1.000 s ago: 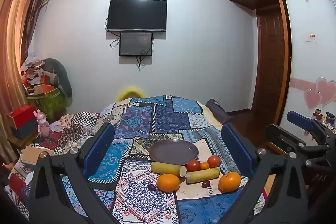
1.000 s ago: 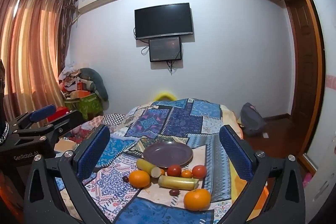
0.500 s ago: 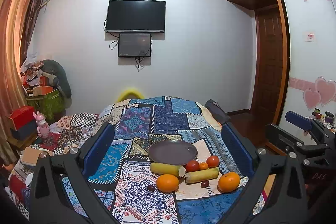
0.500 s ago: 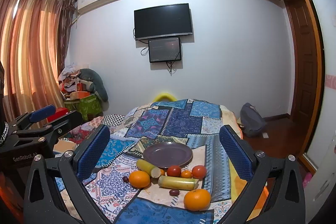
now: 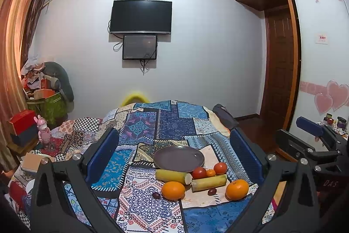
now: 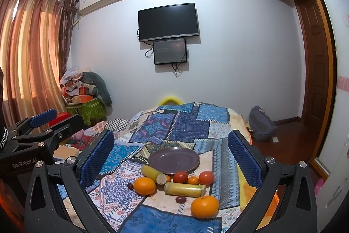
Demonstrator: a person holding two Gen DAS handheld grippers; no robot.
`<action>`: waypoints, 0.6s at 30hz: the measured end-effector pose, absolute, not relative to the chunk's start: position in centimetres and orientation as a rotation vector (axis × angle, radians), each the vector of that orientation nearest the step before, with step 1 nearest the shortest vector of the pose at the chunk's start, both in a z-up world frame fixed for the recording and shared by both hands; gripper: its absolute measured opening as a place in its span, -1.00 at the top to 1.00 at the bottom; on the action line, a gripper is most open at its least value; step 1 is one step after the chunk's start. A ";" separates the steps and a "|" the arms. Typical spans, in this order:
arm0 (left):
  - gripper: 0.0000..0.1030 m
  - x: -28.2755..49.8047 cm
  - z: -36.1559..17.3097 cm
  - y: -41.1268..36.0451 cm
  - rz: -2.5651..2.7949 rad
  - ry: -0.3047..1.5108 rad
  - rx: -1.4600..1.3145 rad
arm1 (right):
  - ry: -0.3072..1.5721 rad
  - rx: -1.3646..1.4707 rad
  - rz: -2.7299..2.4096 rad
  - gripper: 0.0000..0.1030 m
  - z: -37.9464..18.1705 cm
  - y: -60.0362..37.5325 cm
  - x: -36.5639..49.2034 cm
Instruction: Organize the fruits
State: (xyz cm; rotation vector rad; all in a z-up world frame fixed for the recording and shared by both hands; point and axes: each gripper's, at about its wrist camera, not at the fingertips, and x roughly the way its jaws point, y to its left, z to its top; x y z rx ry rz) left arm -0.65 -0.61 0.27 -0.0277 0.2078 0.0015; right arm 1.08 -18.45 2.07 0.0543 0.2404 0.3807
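Note:
A purple plate [image 5: 178, 156] [image 6: 173, 160] lies empty on the patchwork bedspread [image 5: 174, 123]. In front of it lie two oranges [image 5: 173, 190] [image 5: 237, 189], two yellow cane pieces [image 5: 172, 175] [image 5: 209, 182], two tomatoes [image 5: 199, 172] [image 5: 220, 168], a small tangerine [image 5: 210, 172] and two dark grapes [image 5: 156, 195] [image 5: 212, 191]. My left gripper [image 5: 174, 154] is open and empty, held above and short of the fruit. My right gripper [image 6: 172, 154] is open and empty too, at the same distance. Each gripper shows at the edge of the other's view [image 5: 309, 141] [image 6: 39, 130].
The bed [image 6: 181, 121] runs away toward a wall with a TV [image 5: 140, 16]. Boxes and clutter [image 5: 41, 97] stand at the left, curtains [image 6: 28, 54] beyond. A dark bag [image 6: 260, 123] sits on the floor at the right, near a wooden door [image 5: 279, 67].
Both views have shifted only very slightly. The fruit and plate have not moved, and both grippers stay open.

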 end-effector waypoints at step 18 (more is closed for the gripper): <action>-1.00 -0.4 0.1 -0.5 -0.006 0.220 -0.030 | 0.247 0.052 0.376 -1.00 2.1 -18.5 1.0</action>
